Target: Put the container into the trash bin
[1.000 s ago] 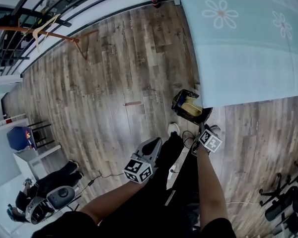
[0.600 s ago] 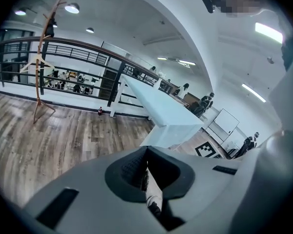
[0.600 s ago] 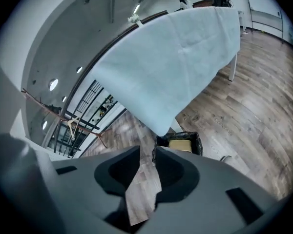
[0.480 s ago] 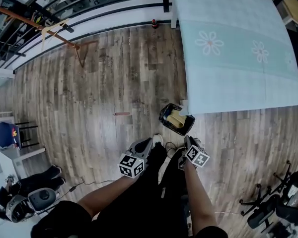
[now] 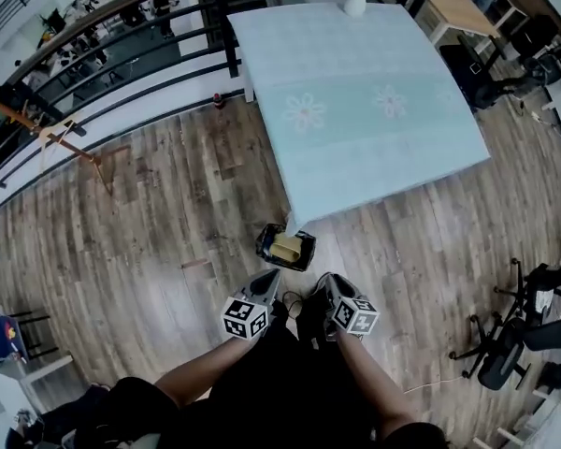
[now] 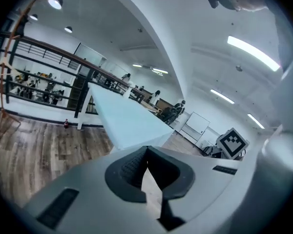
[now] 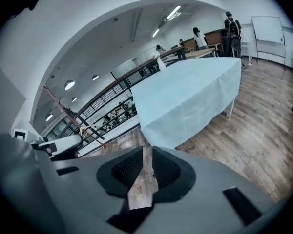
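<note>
**Container looks binned, both grippers empty**

The pale yellow container [image 5: 286, 248] lies inside the black trash bin [image 5: 263, 241], which sits on the plank floor [image 5: 168, 213] just beside the corner of the table w/ the light blue flowered cloth [image 5: 355, 110].

My left gripper [image 6: 146, 155] has its ribbed dark pads meeting at the tips, nothing between. My right gripper [image 7: 147, 155] is closed down to a thin slit, only floor showing thru.

Container is too small here to be sure of the material. My guess is thin-walled, light and a bit flexible. If I had to re-grip it, I'd pinch a rim edge gently, not the middle.
</note>
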`<state>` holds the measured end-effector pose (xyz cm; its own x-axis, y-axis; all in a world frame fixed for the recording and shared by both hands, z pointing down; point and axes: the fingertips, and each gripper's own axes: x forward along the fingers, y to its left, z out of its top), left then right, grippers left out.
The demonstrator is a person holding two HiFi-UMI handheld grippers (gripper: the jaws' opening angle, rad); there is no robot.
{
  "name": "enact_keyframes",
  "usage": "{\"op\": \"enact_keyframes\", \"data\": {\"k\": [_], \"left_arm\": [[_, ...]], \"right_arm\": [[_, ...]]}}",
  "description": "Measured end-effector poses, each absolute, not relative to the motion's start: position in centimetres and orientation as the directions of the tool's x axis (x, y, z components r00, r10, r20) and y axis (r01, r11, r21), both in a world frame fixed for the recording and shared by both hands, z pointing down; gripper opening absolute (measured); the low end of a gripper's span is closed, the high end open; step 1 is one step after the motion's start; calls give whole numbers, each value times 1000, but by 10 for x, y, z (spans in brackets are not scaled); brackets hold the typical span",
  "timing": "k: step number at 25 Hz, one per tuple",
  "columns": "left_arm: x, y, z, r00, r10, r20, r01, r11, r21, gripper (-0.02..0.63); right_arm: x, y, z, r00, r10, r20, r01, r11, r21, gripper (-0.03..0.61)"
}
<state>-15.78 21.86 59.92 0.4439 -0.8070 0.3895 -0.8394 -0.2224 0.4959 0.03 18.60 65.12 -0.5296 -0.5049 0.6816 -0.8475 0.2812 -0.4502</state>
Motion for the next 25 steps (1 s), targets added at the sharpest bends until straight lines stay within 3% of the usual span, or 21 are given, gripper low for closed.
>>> {"op": "enact_keyframes", "data": {"k": [9, 15, 20, 25], "left_arm": [[-126, 152, 497, 463, -858, 222, -843, -350, 408, 14], [-80, 113, 447, 393, -902, 176, -879, -313, 359, 14], [28, 75, 440, 426, -883, 198, -840, -304, 450, 14], [162, 32, 403, 435, -889, 143, -873, -379, 307, 14]], "right_arm": [[46, 141, 537, -463, -680, 568, -873, 240, -424, 53], [81, 105, 459, -502, -761, 411, -861, 397, -318, 44], [153, 65, 415, -582, -757, 298, -808, 500, -311, 44], [250, 31, 397, -643, -711, 284, -763, 565, -315, 44]]}}
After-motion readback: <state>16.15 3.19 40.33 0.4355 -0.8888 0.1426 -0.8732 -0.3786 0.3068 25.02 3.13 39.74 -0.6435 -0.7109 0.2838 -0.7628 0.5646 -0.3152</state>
